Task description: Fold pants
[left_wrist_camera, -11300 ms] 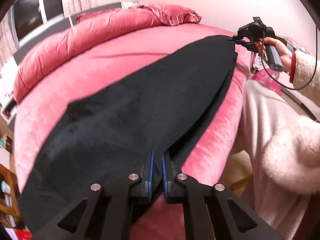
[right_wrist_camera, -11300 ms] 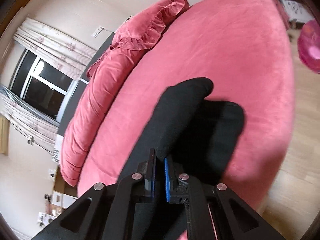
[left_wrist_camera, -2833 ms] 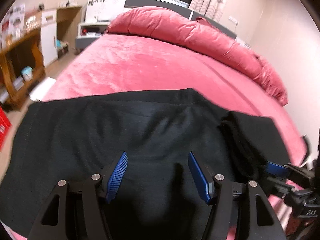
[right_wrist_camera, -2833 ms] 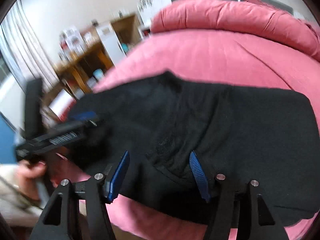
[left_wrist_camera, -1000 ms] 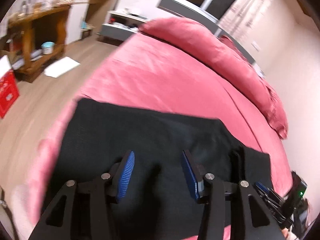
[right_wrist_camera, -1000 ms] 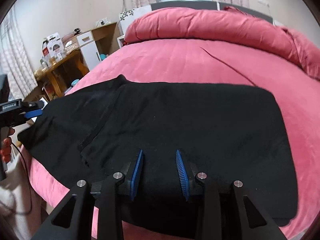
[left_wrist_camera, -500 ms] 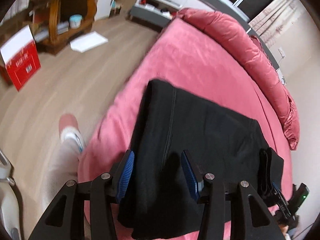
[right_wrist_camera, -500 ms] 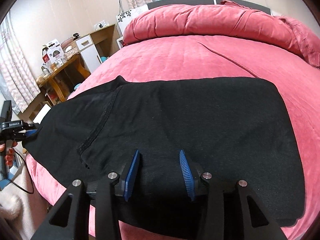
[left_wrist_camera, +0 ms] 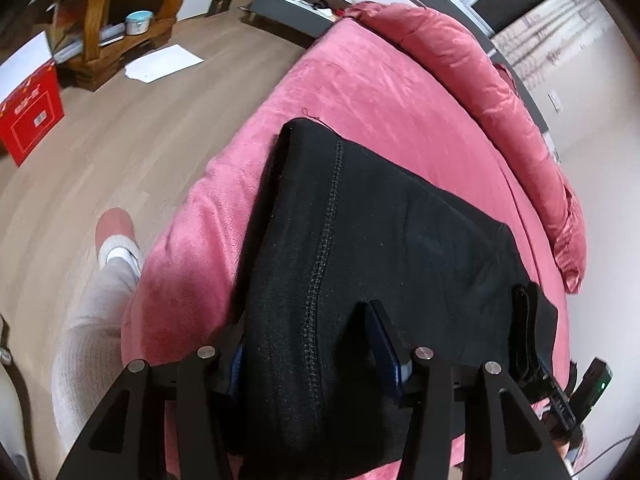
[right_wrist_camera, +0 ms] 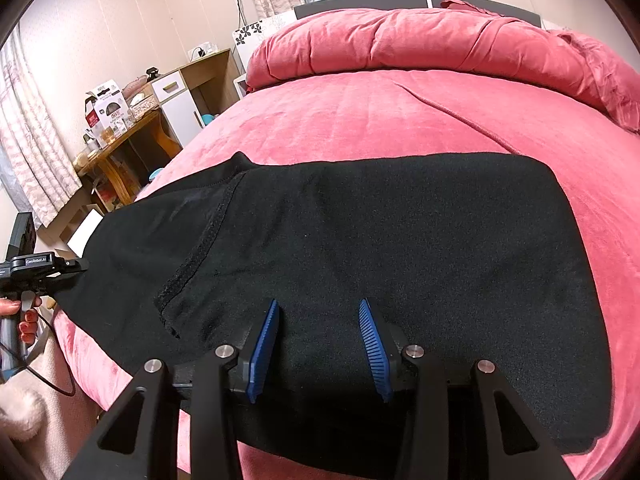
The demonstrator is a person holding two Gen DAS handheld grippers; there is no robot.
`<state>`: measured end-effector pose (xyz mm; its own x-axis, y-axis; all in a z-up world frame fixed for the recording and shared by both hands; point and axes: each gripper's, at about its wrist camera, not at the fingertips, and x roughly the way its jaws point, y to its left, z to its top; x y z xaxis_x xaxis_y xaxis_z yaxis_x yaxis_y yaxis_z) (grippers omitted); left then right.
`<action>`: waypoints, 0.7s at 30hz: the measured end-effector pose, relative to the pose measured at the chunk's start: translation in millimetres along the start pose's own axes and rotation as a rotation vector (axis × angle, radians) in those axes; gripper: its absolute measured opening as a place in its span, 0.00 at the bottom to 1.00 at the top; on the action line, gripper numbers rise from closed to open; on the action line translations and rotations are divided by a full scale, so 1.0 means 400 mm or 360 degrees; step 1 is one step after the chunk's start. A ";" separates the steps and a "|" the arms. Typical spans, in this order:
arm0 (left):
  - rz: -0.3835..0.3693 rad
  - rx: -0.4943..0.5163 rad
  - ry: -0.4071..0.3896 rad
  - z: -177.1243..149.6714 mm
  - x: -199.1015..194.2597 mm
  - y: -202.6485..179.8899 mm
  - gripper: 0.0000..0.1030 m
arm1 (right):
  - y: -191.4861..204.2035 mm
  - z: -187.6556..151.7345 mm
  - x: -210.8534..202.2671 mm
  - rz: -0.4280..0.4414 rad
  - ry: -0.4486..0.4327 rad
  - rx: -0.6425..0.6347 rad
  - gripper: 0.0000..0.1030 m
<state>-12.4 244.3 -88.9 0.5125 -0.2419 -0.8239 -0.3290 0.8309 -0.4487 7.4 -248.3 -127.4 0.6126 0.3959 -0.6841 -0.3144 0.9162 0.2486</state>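
Observation:
The black pants point(right_wrist_camera: 380, 236) lie folded flat on the pink bed point(right_wrist_camera: 360, 120), near its front edge. In the left wrist view the pants point(left_wrist_camera: 360, 232) run away from me, with a stitched seam down the middle. My left gripper point(left_wrist_camera: 316, 344) is open, its jaws astride the pants' near left end, the cloth between them. My right gripper point(right_wrist_camera: 318, 344) is open, just above the pants' near edge at the right part. The left gripper also shows at the far left of the right wrist view point(right_wrist_camera: 76, 266), at the pants' left end.
A rolled pink duvet point(right_wrist_camera: 420, 40) and pillow lie along the bed's far side. A wooden desk point(right_wrist_camera: 120, 140) with boxes stands left of the bed. On the wood floor are a red box point(left_wrist_camera: 30, 116) and a sheet of paper point(left_wrist_camera: 160, 62). My leg and slipper point(left_wrist_camera: 116, 232) are beside the bed.
The left gripper has swung out to the pants' left end and come down over the cloth. The right gripper has opened wider and stayed over the near edge.

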 end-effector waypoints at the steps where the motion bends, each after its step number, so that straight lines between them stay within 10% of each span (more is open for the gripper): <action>1: 0.0008 0.0010 -0.0002 -0.001 -0.001 -0.008 0.47 | -0.001 0.000 0.000 0.0000 0.0001 -0.0001 0.42; 7: 0.0052 0.0151 -0.0069 -0.011 -0.032 -0.065 0.12 | -0.002 0.001 0.000 0.0004 0.0001 0.0002 0.42; 21: -0.0250 0.0441 -0.0431 -0.027 -0.202 -0.332 0.05 | -0.012 0.002 -0.008 0.0043 -0.0007 0.0043 0.42</action>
<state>-18.8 148.1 33.6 0.7417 -0.2668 -0.6154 -0.0231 0.9068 -0.4210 7.7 -254.0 -125.8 0.6075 0.4206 -0.6739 -0.3110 0.9065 0.2855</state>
